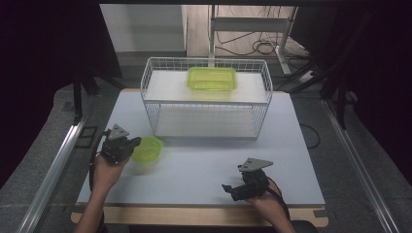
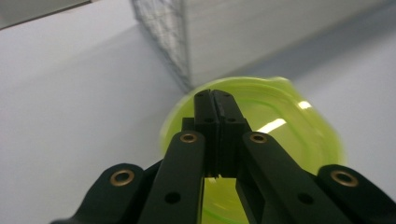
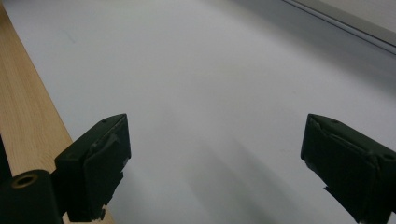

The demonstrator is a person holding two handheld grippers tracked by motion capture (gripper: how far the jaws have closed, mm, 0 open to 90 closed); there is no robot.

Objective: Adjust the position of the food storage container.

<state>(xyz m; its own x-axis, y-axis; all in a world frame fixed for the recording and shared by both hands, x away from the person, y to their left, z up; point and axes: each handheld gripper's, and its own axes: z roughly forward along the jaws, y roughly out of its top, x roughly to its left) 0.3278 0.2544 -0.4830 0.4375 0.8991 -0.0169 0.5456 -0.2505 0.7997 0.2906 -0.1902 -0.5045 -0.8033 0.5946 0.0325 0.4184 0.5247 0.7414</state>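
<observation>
The high view looks down over the white table [image 1: 204, 179]; both gripper views skim that surface closely.

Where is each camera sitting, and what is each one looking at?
High view: sits above the person's side, looks forward and down on the table, the wire basket and the green bowl; both forearms and both tongs show.
Left gripper view: rides on the left tongs, looks along their shut jaws at the bowl's rim.
Right gripper view: rides on the right tongs, looks along their open jaws over the bare table.
Shared: the high view and the left gripper view both show the bowl and the basket.
</observation>
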